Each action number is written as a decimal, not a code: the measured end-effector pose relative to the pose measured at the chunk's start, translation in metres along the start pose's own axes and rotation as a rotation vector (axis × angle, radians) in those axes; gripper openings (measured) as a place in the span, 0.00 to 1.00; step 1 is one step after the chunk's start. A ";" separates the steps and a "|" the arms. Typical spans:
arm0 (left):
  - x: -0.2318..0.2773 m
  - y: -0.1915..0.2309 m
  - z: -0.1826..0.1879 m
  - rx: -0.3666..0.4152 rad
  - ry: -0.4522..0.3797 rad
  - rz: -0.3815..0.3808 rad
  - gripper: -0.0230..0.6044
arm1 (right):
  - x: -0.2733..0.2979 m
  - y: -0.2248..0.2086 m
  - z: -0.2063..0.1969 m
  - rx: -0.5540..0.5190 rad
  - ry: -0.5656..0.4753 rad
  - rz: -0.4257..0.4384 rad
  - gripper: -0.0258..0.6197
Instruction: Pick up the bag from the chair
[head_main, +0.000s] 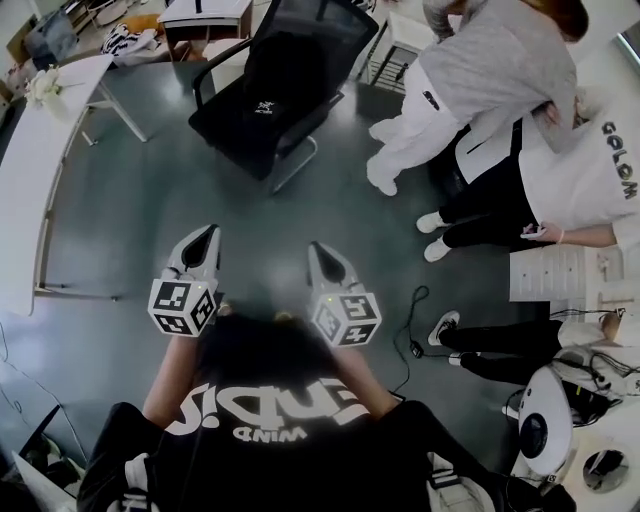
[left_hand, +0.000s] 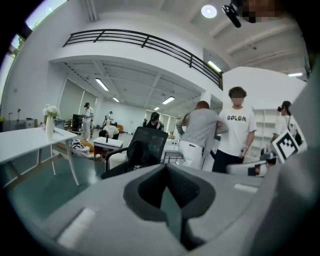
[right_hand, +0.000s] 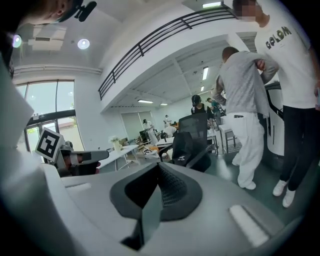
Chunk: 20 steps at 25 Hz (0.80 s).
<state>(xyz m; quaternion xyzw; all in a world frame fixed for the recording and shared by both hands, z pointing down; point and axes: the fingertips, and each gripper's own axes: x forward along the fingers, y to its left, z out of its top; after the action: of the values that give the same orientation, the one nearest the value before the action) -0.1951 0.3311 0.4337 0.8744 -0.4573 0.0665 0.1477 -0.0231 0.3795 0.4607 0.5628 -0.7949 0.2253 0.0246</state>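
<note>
1. The head view looks steeply down on the left gripper (head_main: 207, 233) and the right gripper (head_main: 316, 249), held side by side over the grey-green floor (head_main: 140, 210), each pointing toward the black office chair (head_main: 325, 30).
2. The bag (head_main: 268, 85), black with a small white logo, sits on the chair's seat and leans against the mesh back. It is well apart from both grippers.
3. The left gripper view shows that gripper's jaws pressed together with nothing between them. The chair and bag stand just above them in the picture, further off.
4. The right gripper view shows the same: jaws closed to a thin seam and empty, with the chair and bag beyond.
5. Only the head view gives the layout on the floor: a long white counter (head_main: 30, 170) at the left, a black cable (head_main: 410, 320) lying to the right of the grippers, and two bystanders close by the chair's right side.
6. Only the gripper views show the room at eye level: a mezzanine railing (left_hand: 145, 42) overhead, ceiling lights, and more people far back in the hall.
7. The bystanders, a person in a grey top and white trousers (head_main: 470, 70) and a person in a white T-shirt (head_main: 580, 170), appear from above in the head view and standing upright in both gripper views.
8. A vase of flowers (left_hand: 50, 117) stands on the counter, clearest in the left gripper view.
</note>
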 end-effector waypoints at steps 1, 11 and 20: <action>0.003 -0.003 -0.003 -0.004 -0.006 0.008 0.04 | -0.002 -0.005 -0.003 -0.002 0.006 0.006 0.04; 0.029 -0.028 -0.015 0.000 -0.026 0.068 0.04 | -0.004 -0.043 -0.012 -0.019 0.036 0.073 0.04; 0.089 -0.010 -0.011 -0.004 -0.008 0.060 0.04 | 0.043 -0.081 0.003 0.001 0.044 0.060 0.04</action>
<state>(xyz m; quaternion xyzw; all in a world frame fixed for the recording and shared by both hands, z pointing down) -0.1358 0.2705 0.4648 0.8603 -0.4840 0.0666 0.1458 0.0355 0.3189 0.4977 0.5336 -0.8107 0.2385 0.0349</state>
